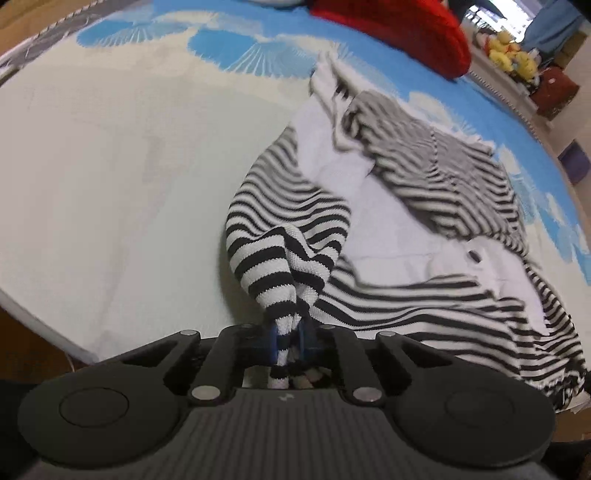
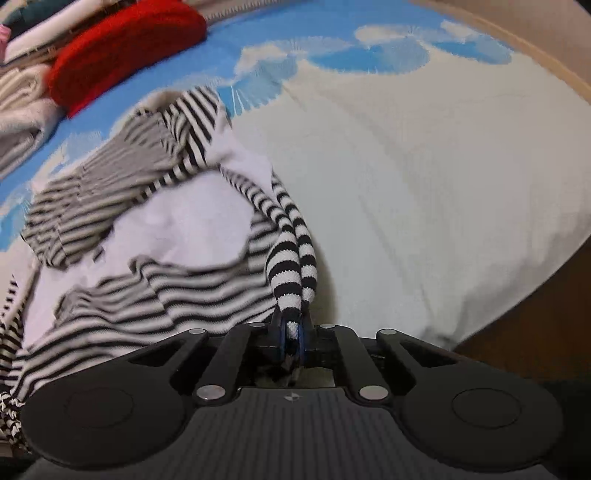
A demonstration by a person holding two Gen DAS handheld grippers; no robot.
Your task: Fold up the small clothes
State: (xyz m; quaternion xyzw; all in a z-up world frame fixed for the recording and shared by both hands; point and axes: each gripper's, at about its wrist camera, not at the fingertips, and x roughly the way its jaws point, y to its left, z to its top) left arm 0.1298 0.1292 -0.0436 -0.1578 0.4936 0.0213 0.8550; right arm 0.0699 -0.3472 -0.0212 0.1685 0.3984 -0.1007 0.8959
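Both tools are clenched: the left gripper (image 1: pixel 290 341) pinches a bunched end of the black-and-white striped knit garment (image 1: pixel 406 229) at lower centre; the right gripper (image 2: pixel 291 341) likewise clamps a twisted striped end (image 2: pixel 291 266). Between them the garment sprawls on the cream-and-blue patterned bedspread (image 1: pixel 110 166); a red knitted item (image 2: pixel 125 48) lies upper left in the right wrist view.

Both cameras are sitting just behind their tongs, looking forward and down along the closed tips. The left tongs (image 1: pixel 290 341) are facing a striped top (image 1: pixel 388 229) to their right; the right tongs (image 2: pixel 293 339) are facing it to their left. Both are catching the red cushion (image 1: pixel 399 33) beyond.
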